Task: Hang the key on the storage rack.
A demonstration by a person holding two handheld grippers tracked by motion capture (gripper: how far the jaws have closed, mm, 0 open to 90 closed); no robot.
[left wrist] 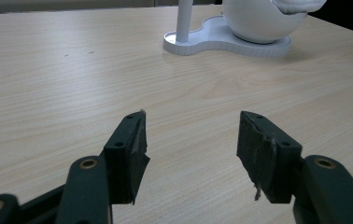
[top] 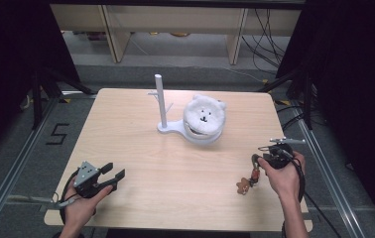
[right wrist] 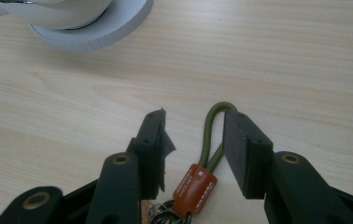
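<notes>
The right hand-held gripper (right wrist: pixel 193 135) stands open astride the keychain (right wrist: pixel 198 179), its green loop between the jaws.

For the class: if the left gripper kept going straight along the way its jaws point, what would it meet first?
Probably the white stand's base. The left gripper has open jaws and bare table ahead, with the post roughly in line beyond; depth is hard to judge.

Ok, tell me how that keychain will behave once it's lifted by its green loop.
The keychain will probably hang limp: its green cord loop looks soft. It seems light, small beside the right gripper. The bear charm will likely dangle and swing.
</notes>
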